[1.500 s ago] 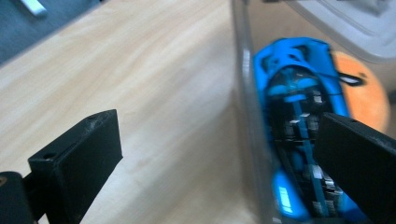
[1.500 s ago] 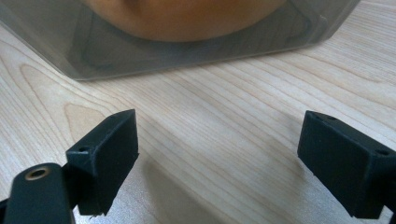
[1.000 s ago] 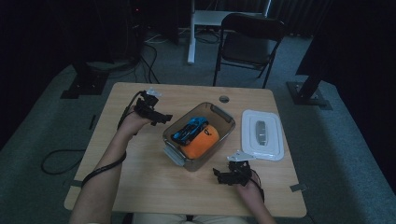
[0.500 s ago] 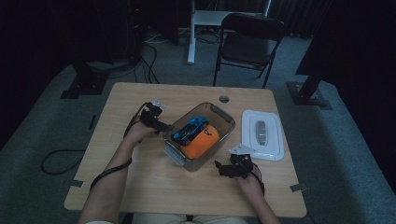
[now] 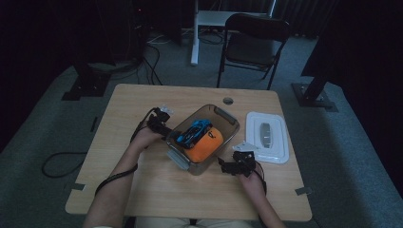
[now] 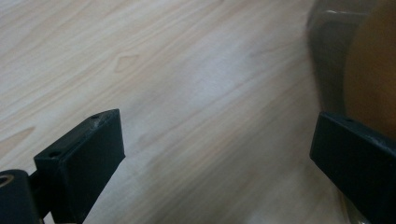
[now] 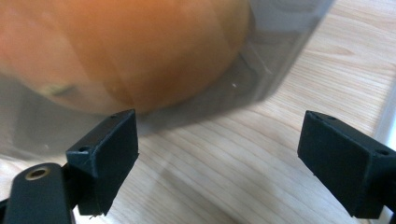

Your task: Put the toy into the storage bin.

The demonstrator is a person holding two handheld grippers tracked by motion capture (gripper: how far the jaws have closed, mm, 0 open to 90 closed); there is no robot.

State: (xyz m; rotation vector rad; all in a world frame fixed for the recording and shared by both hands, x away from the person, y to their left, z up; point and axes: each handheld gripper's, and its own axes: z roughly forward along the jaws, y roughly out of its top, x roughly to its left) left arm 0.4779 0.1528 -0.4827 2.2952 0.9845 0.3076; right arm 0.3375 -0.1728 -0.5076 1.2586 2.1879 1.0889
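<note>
A clear plastic container (image 5: 203, 138) sits open near the middle of the wooden table (image 5: 142, 104), turned at an angle. Inside it lie a blue toy car (image 5: 192, 131) and, beside that, a big orange rounded thing (image 5: 205, 143) that presses close to the wall. The white lid (image 5: 267, 137) lies flat on the table just to the right of it.

The left gripper (image 5: 166, 130) is right at the container's left side, jaws spread wide and holding nothing; its own view shows the wall by one jaw. The right gripper (image 5: 227, 166) is at the near right corner, also wide open and empty.

A dark folding chair (image 5: 254, 40) stands beyond the table on grey carpet, with cables trailing on the floor.

Since a second ago both grippers have closed in on the container from farther out.
</note>
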